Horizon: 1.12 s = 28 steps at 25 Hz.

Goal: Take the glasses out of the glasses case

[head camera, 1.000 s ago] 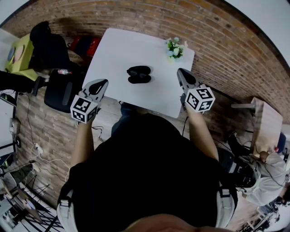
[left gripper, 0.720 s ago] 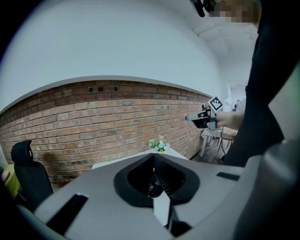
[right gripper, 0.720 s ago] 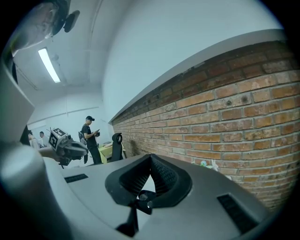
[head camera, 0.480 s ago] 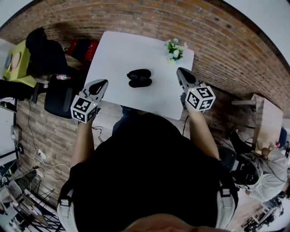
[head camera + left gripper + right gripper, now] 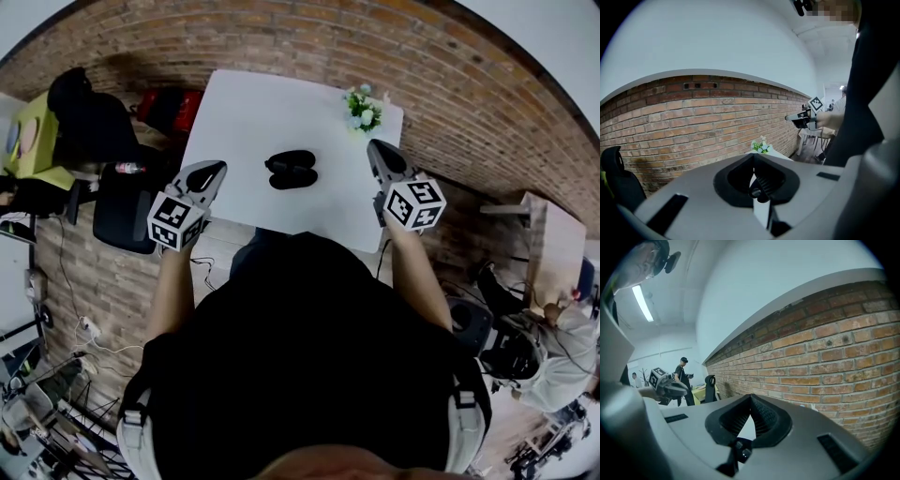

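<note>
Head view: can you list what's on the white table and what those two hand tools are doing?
table: white, rectangular
on table: black glasses case in the middle; flowers at far right corner
left gripper: shut, empty, apart from the case
right gripper: shut, empty, apart from the case
case open or closed: too small to tell

The glasses case (image 5: 291, 170) is too small to tell whether it lies open or closed.

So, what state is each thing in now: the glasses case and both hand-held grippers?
Left hand-held gripper: shut, empty.
Right hand-held gripper: shut, empty.
Glasses case: lying on the white table, untouched; open or closed, too small to tell.
Flowers: upright near the table's far corner.
</note>
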Motion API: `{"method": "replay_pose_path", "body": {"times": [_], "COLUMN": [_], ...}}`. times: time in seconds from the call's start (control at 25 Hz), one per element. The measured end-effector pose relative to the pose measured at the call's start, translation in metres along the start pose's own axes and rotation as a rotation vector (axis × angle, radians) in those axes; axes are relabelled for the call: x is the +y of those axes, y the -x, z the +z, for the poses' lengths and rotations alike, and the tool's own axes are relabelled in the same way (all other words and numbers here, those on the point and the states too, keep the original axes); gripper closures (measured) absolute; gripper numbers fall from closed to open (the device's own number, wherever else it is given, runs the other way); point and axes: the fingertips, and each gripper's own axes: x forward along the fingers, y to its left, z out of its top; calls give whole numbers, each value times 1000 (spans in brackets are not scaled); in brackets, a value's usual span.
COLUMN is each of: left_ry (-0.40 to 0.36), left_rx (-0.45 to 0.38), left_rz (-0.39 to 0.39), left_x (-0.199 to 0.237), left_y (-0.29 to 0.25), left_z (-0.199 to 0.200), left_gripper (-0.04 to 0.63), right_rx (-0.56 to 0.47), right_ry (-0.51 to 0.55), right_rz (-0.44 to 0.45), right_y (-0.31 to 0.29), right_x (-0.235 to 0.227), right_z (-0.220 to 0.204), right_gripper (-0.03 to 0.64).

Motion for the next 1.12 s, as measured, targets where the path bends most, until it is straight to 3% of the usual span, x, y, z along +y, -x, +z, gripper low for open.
{"method": "replay_pose_path", "body": {"times": [1.12], "left_ry": [5], "left_rx": [11], "left_rz": [-52], "left_x": [58], "left_y": [-26], "left_z": [1], "left_gripper": [585], "right_rx": [18], "right_ry": [-19], "right_rz": [-33], "right_y": [-54], "right_x": [-2], "right_z": [3], "right_gripper": [601]}}
